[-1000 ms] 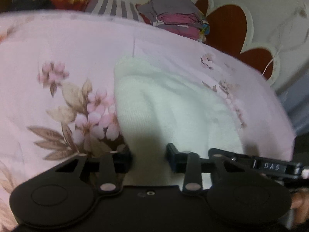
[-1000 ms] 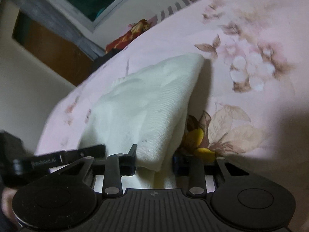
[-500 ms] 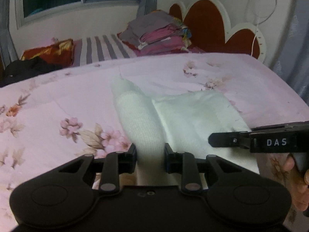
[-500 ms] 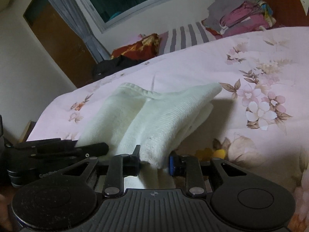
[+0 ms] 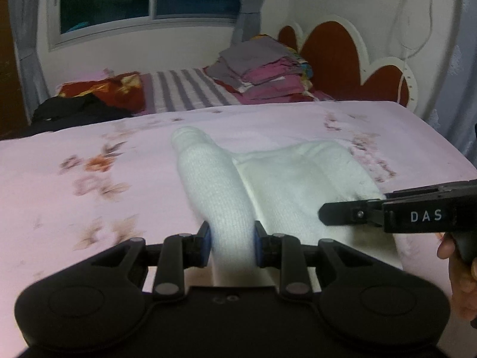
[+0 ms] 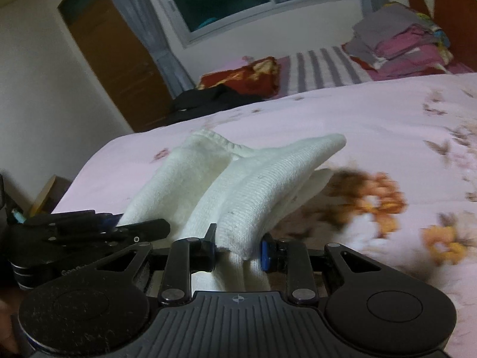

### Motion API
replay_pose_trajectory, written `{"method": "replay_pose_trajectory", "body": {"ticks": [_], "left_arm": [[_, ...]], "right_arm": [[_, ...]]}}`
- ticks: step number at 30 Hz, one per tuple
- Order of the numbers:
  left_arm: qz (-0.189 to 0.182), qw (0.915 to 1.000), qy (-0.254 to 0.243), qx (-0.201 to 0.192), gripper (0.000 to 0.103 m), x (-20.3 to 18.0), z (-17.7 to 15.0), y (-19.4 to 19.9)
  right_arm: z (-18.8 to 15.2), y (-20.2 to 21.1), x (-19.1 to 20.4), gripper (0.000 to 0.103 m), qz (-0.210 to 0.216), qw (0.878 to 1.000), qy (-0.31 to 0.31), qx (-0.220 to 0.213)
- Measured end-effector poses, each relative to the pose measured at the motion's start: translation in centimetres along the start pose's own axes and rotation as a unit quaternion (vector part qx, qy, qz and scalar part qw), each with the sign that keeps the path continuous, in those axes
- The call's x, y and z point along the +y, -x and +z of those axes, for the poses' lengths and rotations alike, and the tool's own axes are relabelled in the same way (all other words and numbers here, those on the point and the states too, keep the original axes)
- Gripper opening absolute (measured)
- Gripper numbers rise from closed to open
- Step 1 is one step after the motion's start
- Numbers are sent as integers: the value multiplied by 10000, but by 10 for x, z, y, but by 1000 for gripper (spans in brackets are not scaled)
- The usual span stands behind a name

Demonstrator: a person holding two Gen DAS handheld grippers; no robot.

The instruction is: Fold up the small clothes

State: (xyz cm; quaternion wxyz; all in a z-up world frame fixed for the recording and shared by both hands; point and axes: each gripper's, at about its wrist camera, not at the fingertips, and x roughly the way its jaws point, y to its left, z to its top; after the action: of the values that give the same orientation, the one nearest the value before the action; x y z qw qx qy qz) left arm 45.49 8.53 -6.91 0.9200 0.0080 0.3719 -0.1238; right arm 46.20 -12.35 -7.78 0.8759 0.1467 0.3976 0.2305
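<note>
While both of our grippers are clamped on it, the white knit garment hangs raised over the pink floral bedspread, its ribbed weave soft and thick, bunched into rounded folds. Low in the left wrist view, our left gripper pinches one rolled edge between its blue-faced pads, and the cloth runs up the frame's centre from there. Our right gripper grips another fold at bottom centre of its own view, the fabric rising toward the upper right in a tapered point. Only the left view shows the scalloped red headboard whole (upper right of frame); only the right view shows the brown wooden door at upper left. Folded clothes sit stacked at upper centre of the left view
</note>
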Motion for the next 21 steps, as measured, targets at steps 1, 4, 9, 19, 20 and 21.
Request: {"method": "replay_pose_trajectory", "body": {"ticks": [1, 4, 9, 19, 20, 21], "left_arm": [[38, 10000, 26, 6, 26, 9, -3, 3], [120, 9999, 125, 6, 26, 38, -17, 15], [123, 9986, 516, 25, 26, 90, -48, 23], [39, 9934, 1097, 331, 48, 135, -96, 11], [19, 9937, 1096, 221, 45, 138, -93, 15], [27, 9942, 1073, 52, 44, 141, -89, 19]], "right_arm": [[-1, -7, 10, 26, 21, 10000, 41, 24], [-7, -29, 36, 26, 126, 9998, 115, 136], [-19, -69, 66, 27, 263, 9985, 220, 431], [-51, -116, 20, 43, 108, 9916, -895, 930], [-46, -111, 19, 43, 47, 9925, -870, 854], [-42, -105, 19, 43, -26, 9938, -839, 733]]}}
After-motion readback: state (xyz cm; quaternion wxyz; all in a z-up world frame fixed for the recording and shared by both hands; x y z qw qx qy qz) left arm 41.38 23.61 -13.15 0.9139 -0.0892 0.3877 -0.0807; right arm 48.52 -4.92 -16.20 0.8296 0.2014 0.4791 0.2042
